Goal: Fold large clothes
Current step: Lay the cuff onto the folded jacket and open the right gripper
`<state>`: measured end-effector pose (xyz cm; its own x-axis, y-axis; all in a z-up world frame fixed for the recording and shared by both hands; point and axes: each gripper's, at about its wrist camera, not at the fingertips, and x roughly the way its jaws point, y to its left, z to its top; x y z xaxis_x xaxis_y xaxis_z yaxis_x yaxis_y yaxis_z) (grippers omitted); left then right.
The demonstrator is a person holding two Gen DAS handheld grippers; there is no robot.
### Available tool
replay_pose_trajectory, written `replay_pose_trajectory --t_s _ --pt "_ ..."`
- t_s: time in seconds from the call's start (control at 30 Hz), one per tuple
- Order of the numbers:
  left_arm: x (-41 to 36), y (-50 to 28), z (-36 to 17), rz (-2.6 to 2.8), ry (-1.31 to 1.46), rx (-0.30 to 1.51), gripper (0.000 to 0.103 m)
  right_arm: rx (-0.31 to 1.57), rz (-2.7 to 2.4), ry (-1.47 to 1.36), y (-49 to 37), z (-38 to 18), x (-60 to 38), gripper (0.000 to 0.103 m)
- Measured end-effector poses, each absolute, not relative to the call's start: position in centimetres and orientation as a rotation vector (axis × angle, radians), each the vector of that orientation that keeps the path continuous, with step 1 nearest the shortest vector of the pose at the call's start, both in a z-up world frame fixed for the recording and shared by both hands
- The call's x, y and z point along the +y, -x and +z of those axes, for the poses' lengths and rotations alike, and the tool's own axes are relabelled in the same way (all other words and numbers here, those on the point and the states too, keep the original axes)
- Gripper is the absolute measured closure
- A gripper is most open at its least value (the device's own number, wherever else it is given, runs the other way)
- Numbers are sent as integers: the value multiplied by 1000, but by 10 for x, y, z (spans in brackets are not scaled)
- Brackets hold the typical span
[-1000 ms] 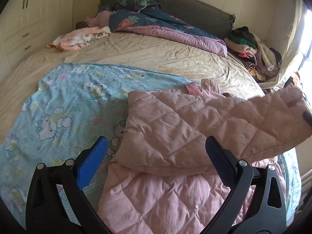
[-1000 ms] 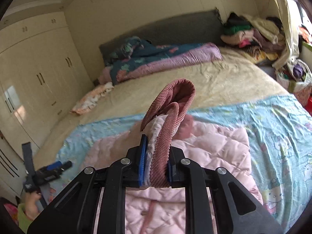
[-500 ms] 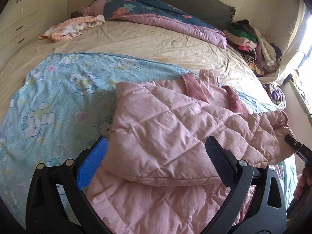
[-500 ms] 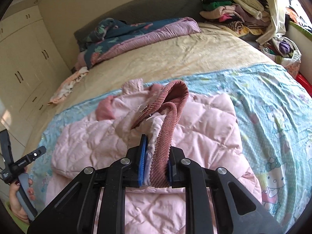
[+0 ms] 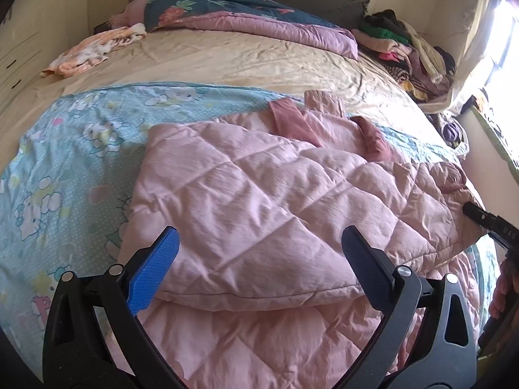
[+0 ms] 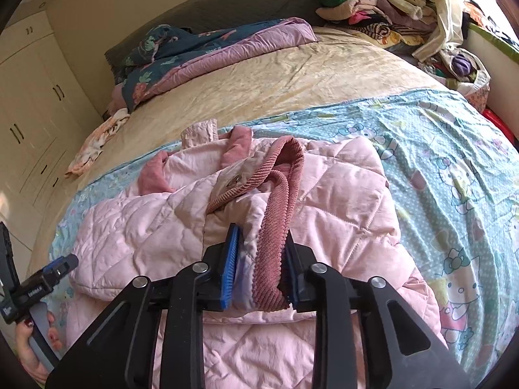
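- The pink jacket [image 5: 259, 201] is lying flat on a blue cartoon sheet [image 5: 65, 168], which is covering the near half of the bed [image 5: 246, 58]. One sleeve is sitting folded across the body.
- The sleeve's ribbed cuff [image 6: 275, 227] is sitting between the right gripper [image 6: 259, 265] pads, and its jaws are opening. The gap is narrow; looks like the cuff is touching both pads, but I can't tell if they're pressing on it.
- The left gripper [image 5: 259, 259] is hovering over the folded sleeve with its jaws spread wide, nothing between them.
- In the right wrist view, a hand [image 6: 35, 347] is holding the left gripper at the lower left edge.
- Further out: a floral duvet [image 5: 233, 9] is bunched against the grey headboard [image 6: 233, 3], a small peach cloth [image 5: 94, 52] is lying on the beige sheet, and a clothes pile [image 6: 373, 3] is sitting in the far corner by the window.
- Cream wardrobes [image 6: 29, 97] are running along the wall beside the bed.
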<state>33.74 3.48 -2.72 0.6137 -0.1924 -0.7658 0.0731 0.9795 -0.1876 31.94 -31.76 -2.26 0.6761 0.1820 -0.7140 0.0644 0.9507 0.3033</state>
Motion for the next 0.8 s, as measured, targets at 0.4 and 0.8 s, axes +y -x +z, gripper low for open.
replay_pose_trajectory --t_s 0.4,0.8 --pt "30 -357 -59 -162 117 981 9 766 74 -295 -301 1 -314 49" --pt "42 -370 -87 -183 153 1018 8 806 234 -185 -305 12 -244 35"
